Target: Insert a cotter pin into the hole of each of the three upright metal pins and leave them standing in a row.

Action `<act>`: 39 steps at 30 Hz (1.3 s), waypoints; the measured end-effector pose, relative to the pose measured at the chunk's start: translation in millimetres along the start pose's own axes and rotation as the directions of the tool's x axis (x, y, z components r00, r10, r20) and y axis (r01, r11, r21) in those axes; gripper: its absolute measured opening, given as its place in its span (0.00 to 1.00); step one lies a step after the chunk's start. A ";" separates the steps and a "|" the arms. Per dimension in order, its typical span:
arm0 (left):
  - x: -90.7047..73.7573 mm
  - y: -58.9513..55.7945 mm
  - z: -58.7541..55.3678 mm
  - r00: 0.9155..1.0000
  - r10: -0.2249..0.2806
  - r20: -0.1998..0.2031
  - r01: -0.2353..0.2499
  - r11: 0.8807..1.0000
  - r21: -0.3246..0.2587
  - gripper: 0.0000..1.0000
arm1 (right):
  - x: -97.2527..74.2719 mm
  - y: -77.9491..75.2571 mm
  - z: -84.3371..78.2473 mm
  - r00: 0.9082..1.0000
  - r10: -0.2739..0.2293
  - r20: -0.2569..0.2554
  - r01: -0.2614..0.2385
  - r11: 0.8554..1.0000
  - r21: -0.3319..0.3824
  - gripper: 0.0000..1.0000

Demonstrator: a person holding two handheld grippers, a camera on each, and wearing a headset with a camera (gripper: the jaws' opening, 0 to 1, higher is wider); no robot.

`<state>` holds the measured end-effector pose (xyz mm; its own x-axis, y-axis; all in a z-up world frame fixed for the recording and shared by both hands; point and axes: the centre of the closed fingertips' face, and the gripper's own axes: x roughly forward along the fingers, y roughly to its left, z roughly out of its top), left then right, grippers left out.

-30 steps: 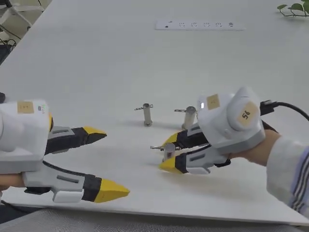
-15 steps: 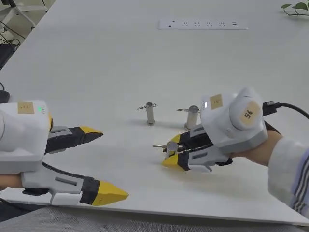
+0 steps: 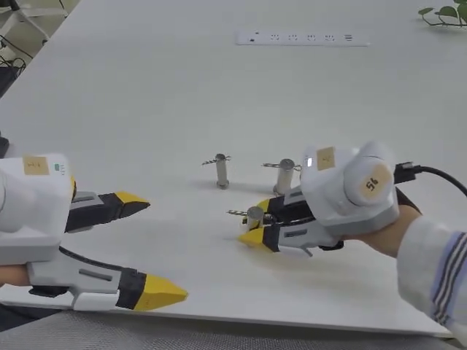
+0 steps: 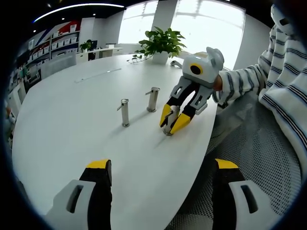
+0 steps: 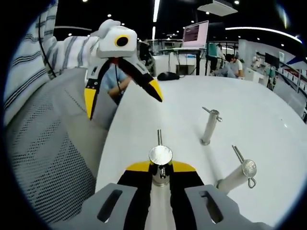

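Three upright metal pins stand on the white table (image 3: 146, 109), each with a cotter pin through its top. The far left pin (image 3: 221, 171) (image 4: 124, 112) (image 5: 209, 125) and the far right pin (image 3: 284, 176) (image 4: 153, 99) (image 5: 237, 176) stand free. The near pin (image 3: 255, 216) (image 4: 170, 120) (image 5: 160, 158) stands in front of them, and my right gripper (image 3: 252, 227) (image 5: 160, 168) is shut on its shaft from the right. My left gripper (image 3: 149, 248) (image 4: 162, 165) is open at the lower left, apart from the pins, with nothing between its jaws.
A white power strip (image 3: 300, 38) lies at the far side of the table. A potted plant (image 3: 445, 12) (image 4: 160, 40) stands at the far right corner. The table's front edge (image 3: 241, 321) runs just below both grippers, with a mesh chair seat (image 4: 249, 139) beyond it.
The right gripper's jaws, open around the near pin a second ago, have shut on it. The left gripper has barely moved.
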<state>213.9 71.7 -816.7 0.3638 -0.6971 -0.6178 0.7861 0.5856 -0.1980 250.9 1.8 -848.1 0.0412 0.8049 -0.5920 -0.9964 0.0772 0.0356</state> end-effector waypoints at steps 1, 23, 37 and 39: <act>0.2 0.1 -0.2 1.000 0.001 -0.001 -0.001 1.000 0.002 0.87 | -0.3 -0.4 -0.2 1.000 -0.004 0.000 0.004 1.000 0.000 0.13; 2.8 7.8 3.5 0.999 0.030 0.021 -0.030 0.999 -0.014 0.88 | -57.7 -36.1 -25.7 0.993 -0.122 0.000 0.122 0.992 0.018 0.13; 2.2 8.4 0.4 0.999 0.031 -0.009 -0.031 0.999 -0.026 0.86 | -90.3 -66.4 -42.5 0.990 -0.139 0.019 0.139 0.990 0.021 0.13; 2.1 7.8 -1.2 0.999 0.030 -0.014 -0.030 0.999 -0.029 0.86 | -92.8 -70.1 -45.3 0.991 -0.133 0.021 0.133 0.991 0.024 0.13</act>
<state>220.2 75.4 -820.4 0.3798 -0.6736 -0.6340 0.7602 0.6178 -0.2011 313.6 -104.9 -832.1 0.1751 0.7996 -0.5744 -0.9801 0.1971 -0.0243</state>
